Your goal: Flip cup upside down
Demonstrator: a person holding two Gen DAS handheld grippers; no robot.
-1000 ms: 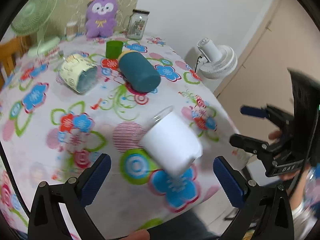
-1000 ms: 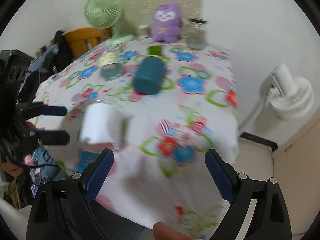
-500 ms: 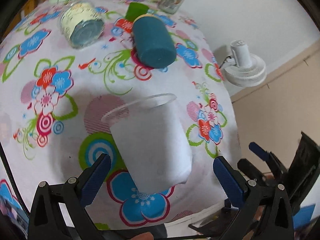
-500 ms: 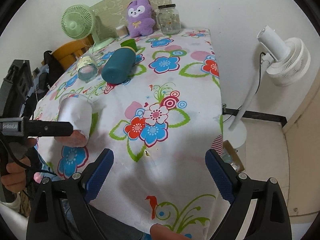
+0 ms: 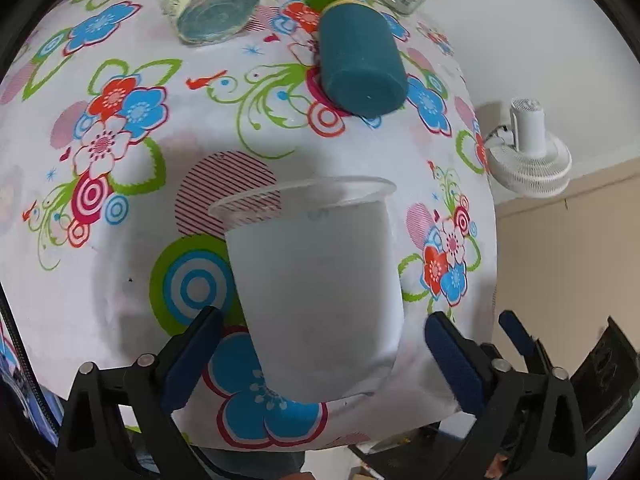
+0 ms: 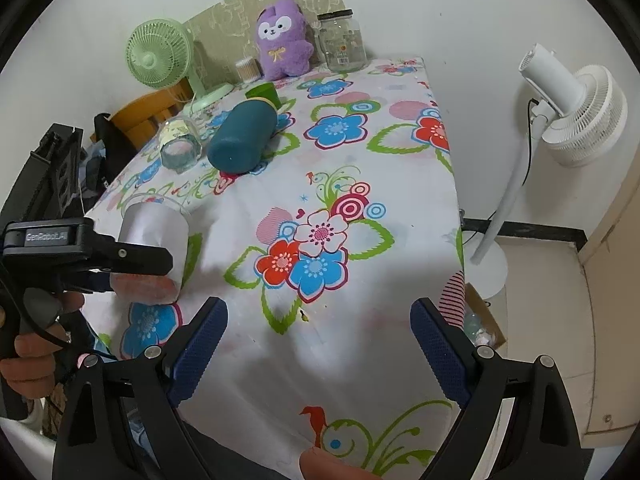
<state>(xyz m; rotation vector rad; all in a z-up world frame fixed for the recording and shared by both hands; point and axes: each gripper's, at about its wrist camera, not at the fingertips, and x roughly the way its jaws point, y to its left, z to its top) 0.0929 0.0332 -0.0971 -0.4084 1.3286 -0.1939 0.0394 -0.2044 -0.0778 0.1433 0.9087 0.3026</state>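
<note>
A translucent white plastic cup [image 5: 320,292] lies on its side near the front edge of the flowered tablecloth [image 5: 120,280], its mouth toward the far end and its base toward me. My left gripper [image 5: 320,360] is open, one finger on each side of the cup's base, not touching it. In the right wrist view the cup [image 6: 154,248] is at the left, partly behind the left gripper [image 6: 96,268]. My right gripper [image 6: 320,344] is open and empty above the table's front edge, to the right of the cup.
A teal bottle [image 5: 358,68] and a glass jar [image 5: 212,8] lie on their sides farther back, with a green cup [image 6: 262,94] behind them. A purple plush [image 6: 282,40], a tall glass jar [image 6: 342,42] and a green fan [image 6: 160,54] stand at the far end. A white floor fan [image 6: 576,108] stands right of the table.
The left gripper has moved forward and lower over the cup, so the cup now lies between its open fingers. The right gripper has steadied above the table's front edge.
</note>
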